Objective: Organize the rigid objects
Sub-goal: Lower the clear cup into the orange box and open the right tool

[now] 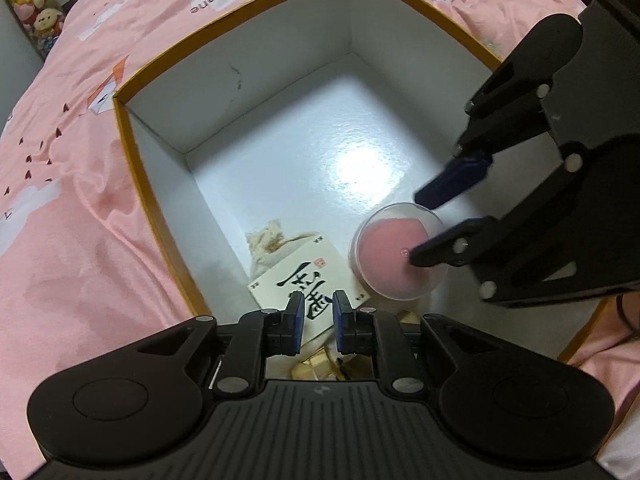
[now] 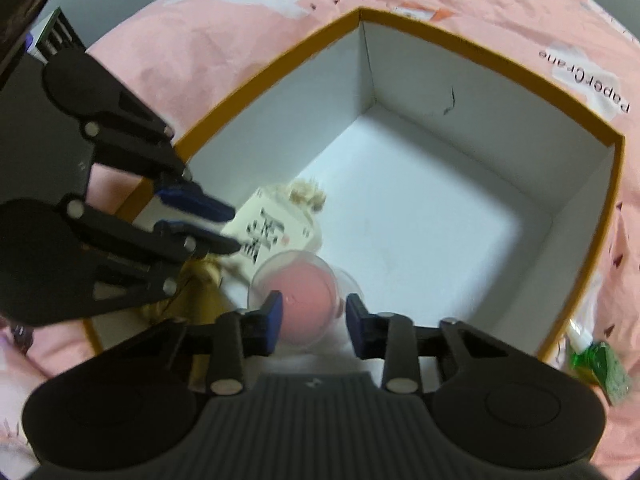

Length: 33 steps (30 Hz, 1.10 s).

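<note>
A white box with an orange rim (image 1: 120,128) lies open on a pink bedspread; it also shows in the right wrist view (image 2: 616,184). Inside lie a clear round container with pink filling (image 1: 394,258), a white card with black calligraphy (image 1: 308,280) on a cloth pouch (image 1: 272,244), and gold pieces (image 1: 316,368). My left gripper (image 1: 316,306) hovers just above the card, jaws slightly apart, holding nothing. My right gripper (image 2: 314,306) is open above the pink container (image 2: 304,292), one finger on each side. The card (image 2: 268,232) sits under the left gripper (image 2: 236,228).
The box floor (image 1: 320,140) is bare white toward the far corner. The pink bedspread (image 1: 60,220) surrounds the box. A green packet (image 2: 600,368) lies outside the box's right wall. Plush toys (image 1: 32,4) sit on a far shelf.
</note>
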Motion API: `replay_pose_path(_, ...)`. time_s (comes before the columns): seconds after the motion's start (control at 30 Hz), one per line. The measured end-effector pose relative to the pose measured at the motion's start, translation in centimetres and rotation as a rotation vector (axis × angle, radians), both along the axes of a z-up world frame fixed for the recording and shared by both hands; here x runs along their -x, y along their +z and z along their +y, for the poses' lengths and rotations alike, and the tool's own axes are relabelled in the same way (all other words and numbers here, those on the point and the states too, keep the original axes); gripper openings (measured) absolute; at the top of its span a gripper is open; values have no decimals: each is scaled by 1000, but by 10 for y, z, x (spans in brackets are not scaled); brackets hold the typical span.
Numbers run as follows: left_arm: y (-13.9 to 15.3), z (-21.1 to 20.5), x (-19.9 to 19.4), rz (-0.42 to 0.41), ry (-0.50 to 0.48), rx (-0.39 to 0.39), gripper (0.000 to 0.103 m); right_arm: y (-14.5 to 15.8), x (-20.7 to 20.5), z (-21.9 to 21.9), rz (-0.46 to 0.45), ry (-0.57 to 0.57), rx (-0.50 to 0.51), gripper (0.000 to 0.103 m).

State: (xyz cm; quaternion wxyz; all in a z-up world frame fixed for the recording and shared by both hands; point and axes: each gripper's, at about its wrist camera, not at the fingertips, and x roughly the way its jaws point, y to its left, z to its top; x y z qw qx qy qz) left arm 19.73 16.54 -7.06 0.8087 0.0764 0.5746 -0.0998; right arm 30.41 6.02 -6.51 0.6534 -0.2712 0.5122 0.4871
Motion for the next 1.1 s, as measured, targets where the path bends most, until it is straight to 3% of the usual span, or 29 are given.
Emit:
replay_pose_path(0.1,-1,-2,-1,-8,-3,7,17,0,5,-6,-16,12,25,31)
replay_pose_path(0.2,1,1,-1,-32,27,4,17,6,4,-7,-29,6,-15,34)
replay_pose_path(0.27,4,3,-1,-48,31,-7,17,7,2,-1,-46,-1,-37,47)
replay_pose_path(0.33,7,3,0,-62,13,-35,17,5,2,8,-54,10,-48,52)
replay_pose_path(0.47,9,3,2,-78,-10,-70,17,-8,1,24,-40,36,-34,51)
replay_pose_path(0.6,7,7,3,-75,-8,-46,17,-12,-3,22,13,28,-34,49)
replay_pose_path(0.8,4,2,5,-70,-27,-5,17,-10,-7,-1,91,-17,3,38)
replay_pose_path(1.1,0,-7,3,-68,-41,53,17,-3,20,-11,73,60,80,34)
